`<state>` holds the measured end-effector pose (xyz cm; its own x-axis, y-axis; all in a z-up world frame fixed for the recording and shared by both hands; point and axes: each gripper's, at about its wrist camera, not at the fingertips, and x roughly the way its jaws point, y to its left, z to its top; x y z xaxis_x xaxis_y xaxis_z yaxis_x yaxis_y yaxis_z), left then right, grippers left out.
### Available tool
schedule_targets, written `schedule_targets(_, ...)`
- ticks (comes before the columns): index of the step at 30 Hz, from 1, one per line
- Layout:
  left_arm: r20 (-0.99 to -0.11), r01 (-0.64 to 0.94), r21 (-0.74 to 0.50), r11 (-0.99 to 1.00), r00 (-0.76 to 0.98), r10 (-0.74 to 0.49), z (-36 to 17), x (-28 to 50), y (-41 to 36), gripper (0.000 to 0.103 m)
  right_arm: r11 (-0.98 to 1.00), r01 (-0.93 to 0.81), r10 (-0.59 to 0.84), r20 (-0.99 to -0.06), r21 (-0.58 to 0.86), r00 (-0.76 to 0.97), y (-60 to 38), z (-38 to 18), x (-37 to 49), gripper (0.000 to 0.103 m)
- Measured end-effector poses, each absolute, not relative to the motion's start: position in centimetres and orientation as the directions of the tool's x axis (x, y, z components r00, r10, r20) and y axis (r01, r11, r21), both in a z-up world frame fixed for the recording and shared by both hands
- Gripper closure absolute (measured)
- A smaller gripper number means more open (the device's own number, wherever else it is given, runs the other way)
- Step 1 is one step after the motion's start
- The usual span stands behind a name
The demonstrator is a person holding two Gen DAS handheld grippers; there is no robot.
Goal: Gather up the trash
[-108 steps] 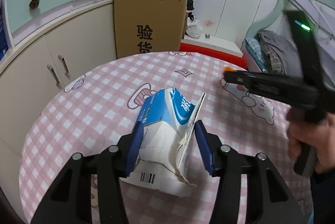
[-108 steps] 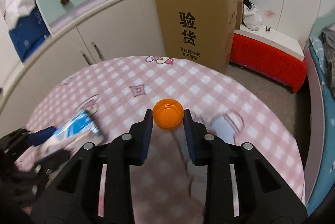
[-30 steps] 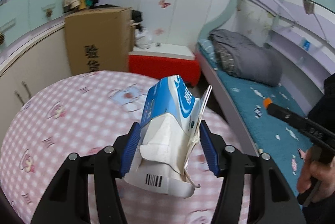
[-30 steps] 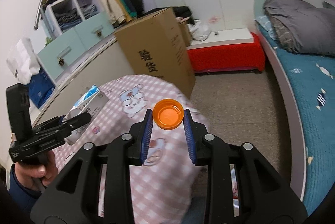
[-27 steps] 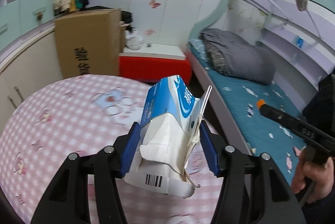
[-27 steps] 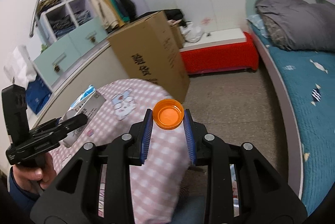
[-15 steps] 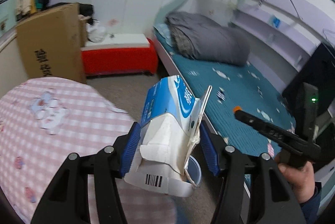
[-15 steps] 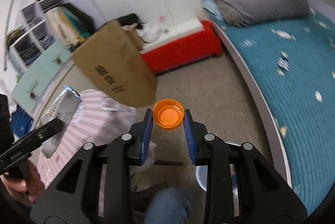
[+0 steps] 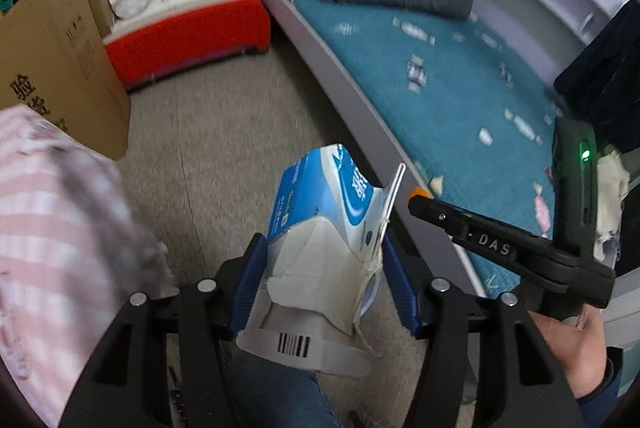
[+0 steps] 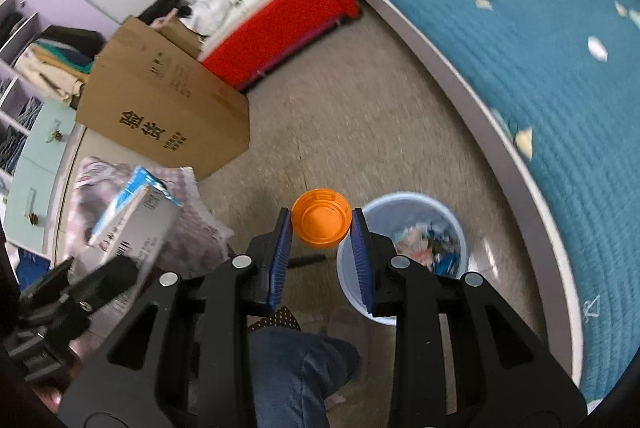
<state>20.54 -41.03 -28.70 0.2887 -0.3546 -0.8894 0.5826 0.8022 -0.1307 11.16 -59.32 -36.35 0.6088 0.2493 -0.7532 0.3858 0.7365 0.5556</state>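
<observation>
Currently your left tongs (image 9: 324, 280) are clamped on the torn blue-and-white carton (image 9: 320, 264), held in the air over the floor (image 9: 224, 131) just off the checked counter (image 9: 52, 228). Your right tongs (image 10: 322, 228) pinch the orange cap (image 10: 321, 224) just beside and above the pale blue bin (image 10: 404, 260), which stands on the floor near the bed (image 10: 560, 75) and holds mixed scraps. Beyond the bin from you: cardboard box (image 10: 160, 107), red bench (image 10: 280, 23).
</observation>
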Motion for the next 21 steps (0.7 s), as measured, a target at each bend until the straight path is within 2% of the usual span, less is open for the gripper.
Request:
schedule_targets(2,-0.91,0.579,-0.126,0.806,0.257,-0.327,-30.5,21.1,-42.1,0.045,0.721,0.4,0.265,-0.758,0.566,0.596,-59.7,-37.6,11.4,0.073)
schedule_targets(4,-0.925,0.581,-0.12,0.805,0.228,-0.303,-31.9,21.6,-42.9,0.041,0.694,0.417,0.294,-0.76,0.587,0.58,-60.2,-39.1,11.8,0.073)
schedule_targets(6,-0.946,0.581,-0.111,0.806,0.186,-0.265,-33.8,22.1,-44.0,0.037,0.674,0.443,0.31,-0.771,0.591,0.557,-60.7,-40.5,12.0,0.058)
schedule_targets(7,-0.953,0.574,-0.105,0.812,0.175,-0.247,-34.4,22.4,-44.1,0.033,0.662,0.455,0.312,-0.771,0.596,0.555,-60.9,-41.0,12.0,0.041)
schedule_targets(8,-0.959,0.57,-0.104,0.815,0.16,-0.234,-34.9,22.7,-44.4,0.029,0.647,0.469,0.311,-0.769,0.601,0.558,-61.3,-41.4,11.8,0.033)
schedule_targets(9,-0.966,0.563,-0.099,0.82,0.142,-0.215,-35.5,23.0,-44.6,0.022,0.635,0.486,0.306,-0.773,0.601,0.555,-61.5,-41.7,11.5,0.031)
schedule_targets(10,-0.97,0.557,-0.092,0.826,0.139,-0.201,-35.8,23.2,-44.6,0.02,0.626,0.494,0.308,-0.773,0.603,0.555,-61.8,-41.9,11.4,0.028)
schedule_targets(11,-0.972,0.551,-0.086,0.83,0.136,-0.191,-36.1,23.4,-44.6,0.02,0.614,0.501,0.311,-0.771,0.61,0.556,-62.1,-42.1,11.1,0.021)
schedule_targets(13,-0.97,0.547,-0.097,0.832,0.136,-0.203,-36.0,23.6,-44.4,0.018,0.611,0.519,0.295,-0.78,0.598,0.552,-62.4,-42.0,10.7,0.014)
schedule_targets(16,-0.965,0.539,-0.094,0.837,0.158,-0.21,-35.0,23.5,-44.2,0.018,0.607,0.537,0.268,-0.787,0.586,0.556,-62.9,-41.6,9.8,0.006)
schedule_targets(21,-0.943,0.55,-0.105,0.828,0.21,-0.26,-31.8,22.1,-43.5,0.018,0.619,0.54,0.219,-0.786,0.57,0.578,-62.7,-39.2,8.8,0.006)
